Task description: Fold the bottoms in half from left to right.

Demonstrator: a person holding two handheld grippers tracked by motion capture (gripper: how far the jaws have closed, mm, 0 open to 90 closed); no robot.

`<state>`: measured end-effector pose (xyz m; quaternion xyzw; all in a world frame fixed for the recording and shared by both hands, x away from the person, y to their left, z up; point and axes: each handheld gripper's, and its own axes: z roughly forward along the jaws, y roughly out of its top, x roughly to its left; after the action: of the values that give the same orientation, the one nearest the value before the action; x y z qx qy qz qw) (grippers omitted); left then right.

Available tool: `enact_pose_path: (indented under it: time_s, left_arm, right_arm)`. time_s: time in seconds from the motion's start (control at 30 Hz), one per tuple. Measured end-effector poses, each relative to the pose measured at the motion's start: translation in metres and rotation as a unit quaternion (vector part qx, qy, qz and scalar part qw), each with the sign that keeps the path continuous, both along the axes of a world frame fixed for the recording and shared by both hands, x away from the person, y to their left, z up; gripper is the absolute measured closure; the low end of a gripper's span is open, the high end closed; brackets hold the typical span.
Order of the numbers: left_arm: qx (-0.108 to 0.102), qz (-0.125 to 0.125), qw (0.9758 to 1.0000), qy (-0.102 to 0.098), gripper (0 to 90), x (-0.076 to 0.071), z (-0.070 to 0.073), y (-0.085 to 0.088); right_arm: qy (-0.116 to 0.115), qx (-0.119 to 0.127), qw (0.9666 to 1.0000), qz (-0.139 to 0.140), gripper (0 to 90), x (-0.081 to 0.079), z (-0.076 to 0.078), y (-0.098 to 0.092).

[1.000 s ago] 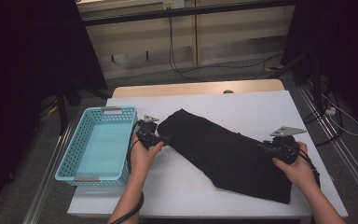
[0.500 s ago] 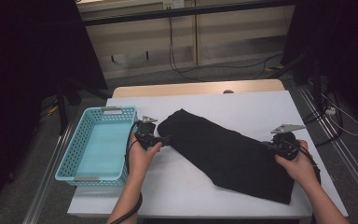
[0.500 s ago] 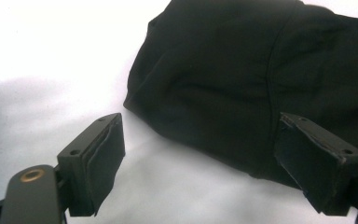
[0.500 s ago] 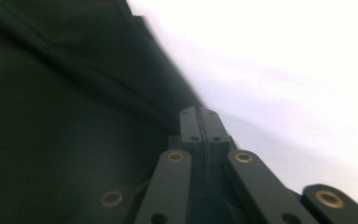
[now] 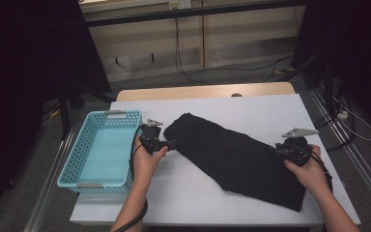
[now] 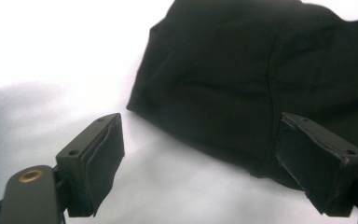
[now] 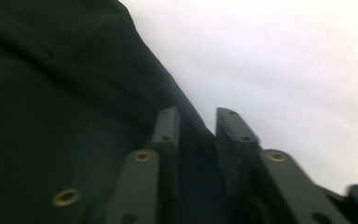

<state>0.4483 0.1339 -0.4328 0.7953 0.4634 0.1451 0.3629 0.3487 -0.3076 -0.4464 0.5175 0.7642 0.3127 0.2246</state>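
A long black garment (image 5: 232,154) lies slantwise across the white table (image 5: 188,193). My left gripper (image 5: 171,143) rests at the garment's upper left end. In the left gripper view the left gripper (image 6: 200,140) stands wide open, the garment's (image 6: 261,70) rounded edge lying just ahead of the jaws and under the right one. My right gripper (image 5: 279,151) sits at the garment's right edge. Seen in its own view, the right gripper (image 7: 198,114) has just been opening by a narrow gap, with the edge of the garment (image 7: 51,93) between its jaws.
A light blue plastic basket (image 5: 123,116) stands empty on the table's left end, right beside the left hand. A strip of bare wooden tabletop (image 5: 203,91) runs along the far side. Cables (image 5: 348,121) lie on the floor to the right.
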Motion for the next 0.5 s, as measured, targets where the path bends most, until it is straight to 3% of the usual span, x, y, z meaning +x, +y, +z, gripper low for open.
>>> enact_pose_path:
  time_s: [0.07,0.2,0.3,0.4,0.43,0.5]
  left_arm:
    - [-0.003,0.004,1.0000,0.002,15.7,0.002,0.001,0.001]
    - [-0.005,0.013,0.9999,0.003,15.2,0.008,0.000,0.002]
    - [0.000,0.016,0.9999,0.006,15.5,0.013,-0.002,0.001]
    - [0.009,0.026,0.9996,-0.003,23.0,0.019,0.000,0.002]
    - [0.002,0.033,0.9995,-0.001,27.9,0.021,0.000,0.002]
    - [-0.009,0.043,0.9990,0.002,29.7,0.026,0.001,0.001]
  right_arm:
    - [-0.007,0.006,1.0000,-0.004,57.2,-0.003,0.003,0.001]
    - [-0.016,0.035,0.9992,0.004,45.6,-0.011,0.009,0.004]
    - [-0.015,0.042,0.9988,0.017,41.9,-0.017,0.011,0.008]
    - [-0.015,0.042,0.9986,0.029,38.4,-0.021,0.012,0.012]
    - [-0.015,0.039,0.9986,0.031,36.6,-0.023,0.012,0.013]
    - [-0.017,0.041,0.9985,0.033,34.6,-0.024,0.014,0.015]
